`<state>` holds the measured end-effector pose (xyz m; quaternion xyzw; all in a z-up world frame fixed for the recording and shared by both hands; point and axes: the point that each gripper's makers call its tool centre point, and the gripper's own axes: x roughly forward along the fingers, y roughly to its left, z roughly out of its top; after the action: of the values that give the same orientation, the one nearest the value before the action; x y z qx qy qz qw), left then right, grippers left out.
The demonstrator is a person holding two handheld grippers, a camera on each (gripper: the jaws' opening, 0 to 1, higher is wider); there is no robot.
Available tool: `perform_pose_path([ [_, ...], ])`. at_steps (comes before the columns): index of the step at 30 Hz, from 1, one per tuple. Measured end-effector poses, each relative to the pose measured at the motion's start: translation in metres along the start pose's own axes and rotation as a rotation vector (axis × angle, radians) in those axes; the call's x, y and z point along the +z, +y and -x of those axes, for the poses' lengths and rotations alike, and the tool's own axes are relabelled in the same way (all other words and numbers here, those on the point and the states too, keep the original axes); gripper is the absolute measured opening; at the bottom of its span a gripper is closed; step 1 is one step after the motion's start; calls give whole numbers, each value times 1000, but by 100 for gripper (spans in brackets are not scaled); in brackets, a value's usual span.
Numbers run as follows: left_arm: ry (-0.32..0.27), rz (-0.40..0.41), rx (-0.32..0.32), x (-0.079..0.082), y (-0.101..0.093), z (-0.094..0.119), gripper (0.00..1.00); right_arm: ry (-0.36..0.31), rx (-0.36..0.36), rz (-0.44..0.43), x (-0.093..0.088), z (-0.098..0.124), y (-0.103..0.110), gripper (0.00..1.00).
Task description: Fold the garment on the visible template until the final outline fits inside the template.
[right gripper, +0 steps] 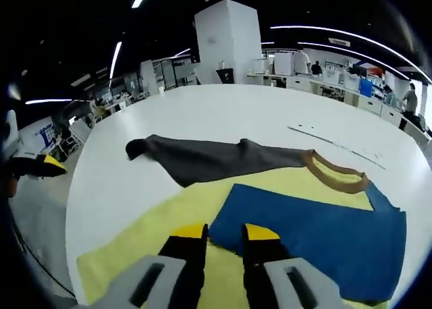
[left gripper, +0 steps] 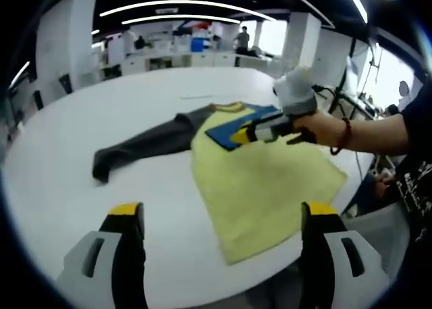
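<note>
A garment [left gripper: 263, 181] lies on the white tabletop [left gripper: 101, 120], grey sleeve [left gripper: 145, 144] stretched leftward; the right tool [right gripper: 223, 245] pinches its blue panel [right gripper: 317, 231], the left tool [left gripper: 223, 214] hovers wide open.

A white table [left gripper: 81, 208] carries a yellow template sheet [left gripper: 270, 187] and a garment [right gripper: 223, 157] with one grey sleeve stretched out.

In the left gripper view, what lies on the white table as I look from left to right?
Grey sleeve → yellow shirt body → the other claw on the blue part, held by a person's hand.
</note>
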<state>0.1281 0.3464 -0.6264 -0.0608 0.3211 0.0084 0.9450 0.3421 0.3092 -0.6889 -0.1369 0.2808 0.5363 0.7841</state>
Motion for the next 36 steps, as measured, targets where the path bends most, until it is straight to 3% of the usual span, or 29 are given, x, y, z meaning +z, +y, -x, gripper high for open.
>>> perform_pose_path([
  [8,-20,-8,4,8,-2,0,99,-27,-78,-30,14,26,-45,46],
  [14,-41,-4,-5,13,-5,1,99,-13,-147,-63,10,43,-76,56],
  [24,-31,-21,-14,12,-8,-1,99,50,-176,-161,-20,68,-120,58],
  [36,-20,-28,-26,11,-11,-4,99,91,-259,-211,-51,97,-165,54],
])
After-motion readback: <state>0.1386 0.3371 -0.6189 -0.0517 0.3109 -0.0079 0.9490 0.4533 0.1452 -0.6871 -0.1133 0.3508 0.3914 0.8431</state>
